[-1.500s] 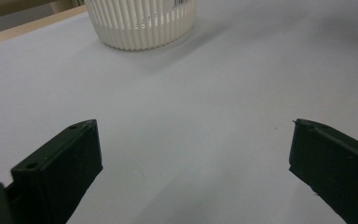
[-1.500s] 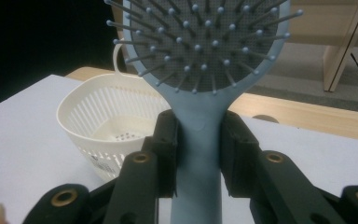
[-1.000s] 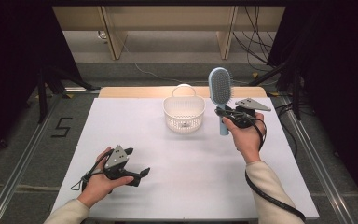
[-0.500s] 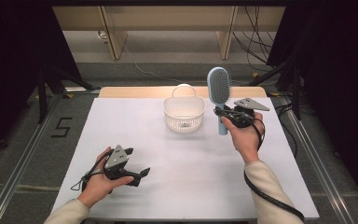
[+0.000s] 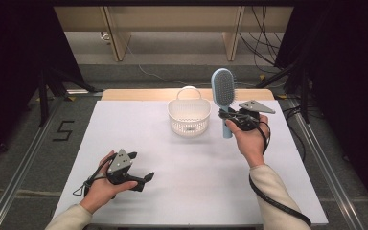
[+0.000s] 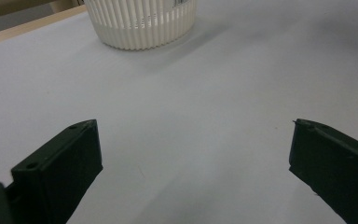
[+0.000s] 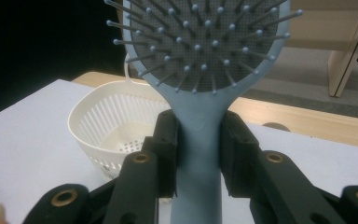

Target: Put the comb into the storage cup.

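A light blue hairbrush point(image 5: 223, 93) stands upright above the table's right part, its head up. My right gripper point(image 5: 233, 118) is shut on the neck of the hairbrush point(image 7: 200, 135), just right of a white slatted basket point(image 5: 189, 116). In the right gripper view the bristles face the camera and the basket point(image 7: 114, 128) sits lower left. My left gripper point(image 5: 140, 167) rests low over the table's near left, open, with nothing between its fingers point(image 6: 70, 158). The basket point(image 6: 142, 23) lies far ahead of it.
The white table point(image 5: 172, 163) has a wooden strip point(image 5: 139, 94) along its far edge. A cable point(image 5: 278, 201) trails from the right gripper along the forearm. Dark floor with rails flanks the table; wooden legs point(image 5: 117, 33) stand behind.
The right gripper with the hairbrush has shifted slightly left, closer to the basket. The left gripper has stayed in place.
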{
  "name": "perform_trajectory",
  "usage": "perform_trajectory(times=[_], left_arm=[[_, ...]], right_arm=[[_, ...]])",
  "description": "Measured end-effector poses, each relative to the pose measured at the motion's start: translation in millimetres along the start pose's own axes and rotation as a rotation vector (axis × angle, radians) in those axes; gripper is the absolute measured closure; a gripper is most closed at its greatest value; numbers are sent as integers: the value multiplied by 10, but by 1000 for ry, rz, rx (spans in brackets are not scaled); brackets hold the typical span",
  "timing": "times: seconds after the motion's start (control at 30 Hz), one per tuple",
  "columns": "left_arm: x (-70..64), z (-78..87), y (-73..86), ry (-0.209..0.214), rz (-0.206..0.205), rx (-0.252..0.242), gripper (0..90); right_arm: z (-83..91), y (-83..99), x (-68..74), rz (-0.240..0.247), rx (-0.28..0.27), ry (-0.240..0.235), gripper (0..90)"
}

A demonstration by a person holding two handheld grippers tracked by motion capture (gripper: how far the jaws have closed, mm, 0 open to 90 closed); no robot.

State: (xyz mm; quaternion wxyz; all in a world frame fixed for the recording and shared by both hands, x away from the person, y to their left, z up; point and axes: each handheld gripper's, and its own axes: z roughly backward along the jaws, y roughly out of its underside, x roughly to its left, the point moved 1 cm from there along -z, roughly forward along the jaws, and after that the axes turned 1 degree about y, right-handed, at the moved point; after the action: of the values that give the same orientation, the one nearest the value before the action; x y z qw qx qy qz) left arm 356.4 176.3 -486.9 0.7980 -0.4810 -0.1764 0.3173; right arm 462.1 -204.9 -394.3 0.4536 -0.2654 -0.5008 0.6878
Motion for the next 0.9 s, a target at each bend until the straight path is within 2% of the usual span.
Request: perform_trajectory(times=[0.9], left_arm=[[0, 2, -1, -1, 0, -2, 17]], right_arm=[[-23, -25, 42, -2, -10, -5, 706]])
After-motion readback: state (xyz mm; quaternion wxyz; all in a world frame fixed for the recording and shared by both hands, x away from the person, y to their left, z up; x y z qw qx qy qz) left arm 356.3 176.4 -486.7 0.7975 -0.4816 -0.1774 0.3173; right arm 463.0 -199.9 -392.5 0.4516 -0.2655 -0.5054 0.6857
